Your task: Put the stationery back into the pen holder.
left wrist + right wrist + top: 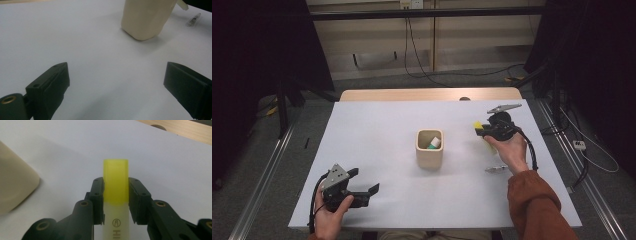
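Yellow is showing at the tip of the right gripper [479, 129] in the high view, where one highlighter [478, 126] is sitting between the jaws, above the right side of the white desk [377, 130]. One beige square cup [429, 148] is standing near the middle of the desk, with one white and green item [434, 143] leaning inside it; what that item is cannot be made out. One small clear object [496, 169] is lying on the desk just beside the person's right hand [511, 150], too small to name. The left gripper [364, 186] is resting at the near left edge in the person's left hand [331, 215], its jaws standing wide apart with nothing between them. An orange sleeve [537, 205] is being cut off by the lower border. Beyond the desk, a light wood strip, grey floor, metal rails and loose cables are lying in a dim room.

In the left gripper view, two black jaws are standing far apart over bare white desk [75, 37]. The cup [147, 17] is being cut off at the top, and the small clear object [193, 20] is lying blurred at the upper right.

In the right gripper view, the two jaws are clamping the highlighter [116, 195] from both sides near its yellow cap, its pale barrel carrying print that is partly cut off below. The cup [15, 192] is showing at the left edge, only partly in frame.
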